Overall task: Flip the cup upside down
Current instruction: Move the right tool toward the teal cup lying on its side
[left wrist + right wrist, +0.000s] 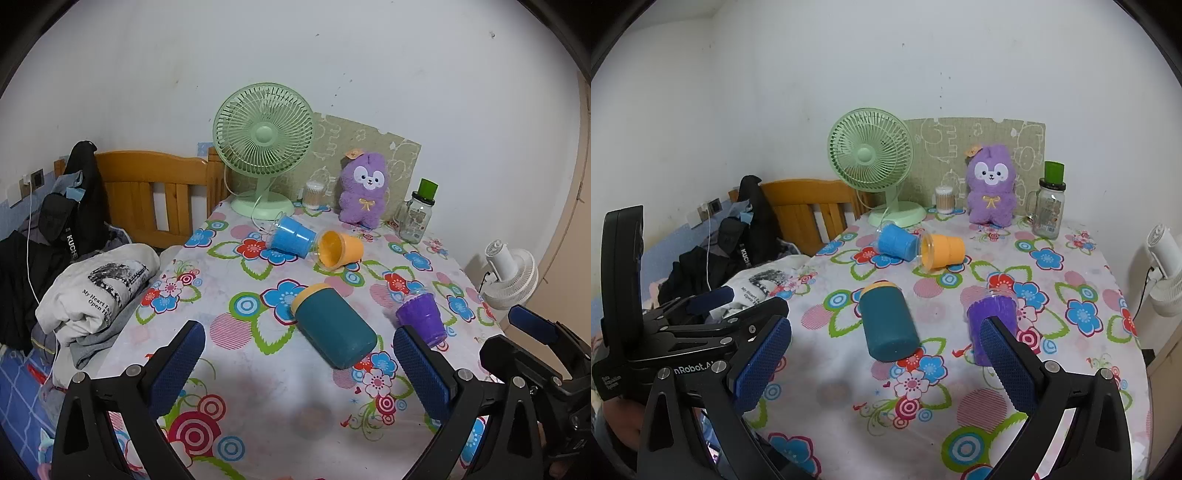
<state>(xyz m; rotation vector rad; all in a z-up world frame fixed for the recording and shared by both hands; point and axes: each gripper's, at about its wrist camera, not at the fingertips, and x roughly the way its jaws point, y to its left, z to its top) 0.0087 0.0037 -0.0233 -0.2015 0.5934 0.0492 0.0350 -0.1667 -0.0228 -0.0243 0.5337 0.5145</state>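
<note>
We have not started yet: both our left gripper [295, 363] and right gripper [882, 363] are wide apart holding nothing, and the dark teal plastic cup [332, 326] lies on its side near us

Teal cup [888, 325] on side, right tool [886, 369] open, empty

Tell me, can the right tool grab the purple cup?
Probably yes. The right tool is open, and the purple ribbed plastic cup stands just beyond its right finger on the flowered tablecloth, with nothing between them.
</note>
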